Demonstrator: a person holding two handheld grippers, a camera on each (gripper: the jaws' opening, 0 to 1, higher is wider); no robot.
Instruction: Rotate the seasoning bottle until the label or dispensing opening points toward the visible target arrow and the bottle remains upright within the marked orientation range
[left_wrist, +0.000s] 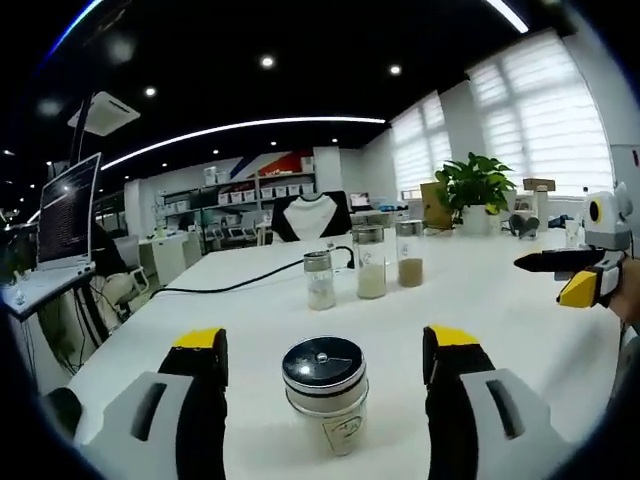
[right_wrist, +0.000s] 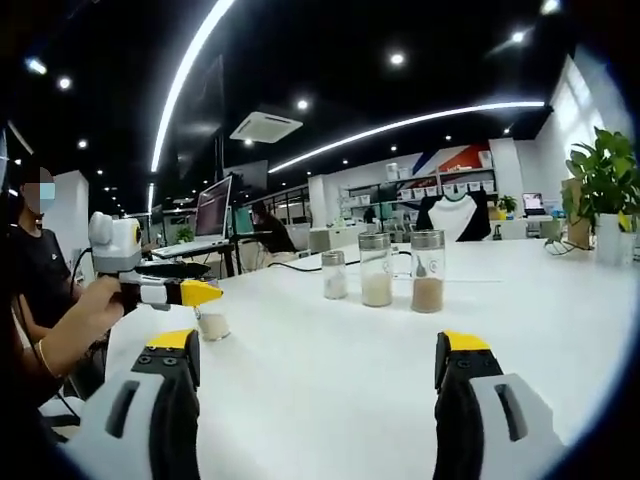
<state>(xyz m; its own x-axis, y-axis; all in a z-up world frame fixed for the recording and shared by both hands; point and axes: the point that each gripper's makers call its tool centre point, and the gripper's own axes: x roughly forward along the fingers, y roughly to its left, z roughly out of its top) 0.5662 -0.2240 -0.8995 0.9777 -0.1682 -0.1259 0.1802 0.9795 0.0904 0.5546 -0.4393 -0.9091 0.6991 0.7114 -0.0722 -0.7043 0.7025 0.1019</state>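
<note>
- The seasoning bottle (left_wrist: 324, 385) stands upright on the white table (left_wrist: 250, 320), between the left gripper's (left_wrist: 325, 350) spread jaws, untouched.
- The right gripper (right_wrist: 318, 358) hangs open over bare table, well apart from the bottle.

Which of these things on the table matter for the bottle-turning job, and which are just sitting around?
Part of the job:
- seasoning bottle, upright between the open left claw
- right claw, open, holding nothing

Just lying about:
- three glass jars in a row
- black cable
- potted plant
- laptop
- white table
</note>
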